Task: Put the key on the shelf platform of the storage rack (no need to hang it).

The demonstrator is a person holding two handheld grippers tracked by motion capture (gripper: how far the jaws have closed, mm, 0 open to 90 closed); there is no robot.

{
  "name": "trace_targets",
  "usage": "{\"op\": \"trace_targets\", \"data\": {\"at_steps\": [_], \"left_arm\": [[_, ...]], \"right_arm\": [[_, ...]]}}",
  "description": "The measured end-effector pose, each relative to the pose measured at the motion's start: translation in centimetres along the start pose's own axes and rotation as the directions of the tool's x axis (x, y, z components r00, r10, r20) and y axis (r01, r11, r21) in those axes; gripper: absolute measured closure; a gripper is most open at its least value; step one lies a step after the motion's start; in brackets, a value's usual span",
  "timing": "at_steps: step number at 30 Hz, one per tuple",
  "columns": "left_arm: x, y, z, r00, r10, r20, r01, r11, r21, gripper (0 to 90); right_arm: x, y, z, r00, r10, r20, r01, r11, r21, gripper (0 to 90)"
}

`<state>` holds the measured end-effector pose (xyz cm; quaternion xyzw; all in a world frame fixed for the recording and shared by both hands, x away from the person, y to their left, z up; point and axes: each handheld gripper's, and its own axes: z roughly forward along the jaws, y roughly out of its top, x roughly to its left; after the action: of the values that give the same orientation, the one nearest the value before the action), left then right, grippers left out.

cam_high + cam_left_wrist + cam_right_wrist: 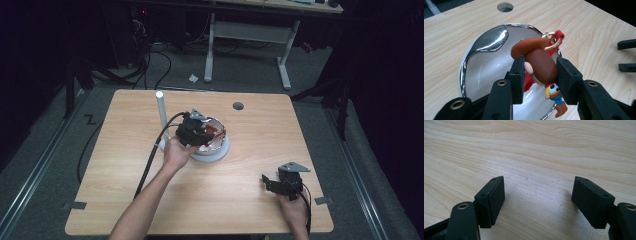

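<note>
A small cowboy figure keychain [541, 66] with a brown hat, red strap and gold clasp is clamped between the pads of my left gripper [539, 72], which is shut on the figure's head. It hangs just over a shiny white bowl [486, 62], also seen as the bowl [218, 144] on a round white base near the table's middle, where the left gripper [196, 130] hovers above it. My right gripper [537, 197] stands open over bare wood, nothing between its fingers; the right gripper [280, 184] sits near the table's front right.
A white upright post [161, 112] stands just left of the bowl. A round cable hole [238, 106] lies in the wooden table [125, 200] behind the bowl. The left gripper's black cable [150, 160] trails toward the front. Desk legs and cables lie on the floor beyond.
</note>
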<state>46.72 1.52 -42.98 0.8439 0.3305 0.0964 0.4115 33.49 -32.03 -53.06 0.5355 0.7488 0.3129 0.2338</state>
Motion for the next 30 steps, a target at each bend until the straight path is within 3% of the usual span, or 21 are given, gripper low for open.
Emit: {"op": "trace_targets", "data": {"at_steps": [6,15,25,30], "left_arm": [[0.4,-1.0,0.8,0.9997,-0.01,-0.02,0.011,0.9994,0.034,60.6],[0.6,-1.4,1.5,0.9987,-0.018,-0.048,0.02,0.999,0.039,60.3],[0.7,-1.3,2.1,0.9971,-0.028,-0.071,0.03,0.9987,0.04,59.4],[0.7,-1.2,1.5,0.9967,-0.031,-0.074,0.033,0.9993,0.016,53.9]], "right_arm": [[0.0,0.0,0.0,1.0,-0.001,0.001,0.001,1.0,0.0,26.9],[0.0,0.0,0.0,1.0,-0.002,0.001,0.002,1.0,0.001,26.9],[0.0,0.0,0.0,1.0,0.0,0.002,0.0,1.0,0.0,26.9],[0.0,0.0,0.0,1.0,0.0,0.001,0.0,1.0,0.0,26.9]]}}
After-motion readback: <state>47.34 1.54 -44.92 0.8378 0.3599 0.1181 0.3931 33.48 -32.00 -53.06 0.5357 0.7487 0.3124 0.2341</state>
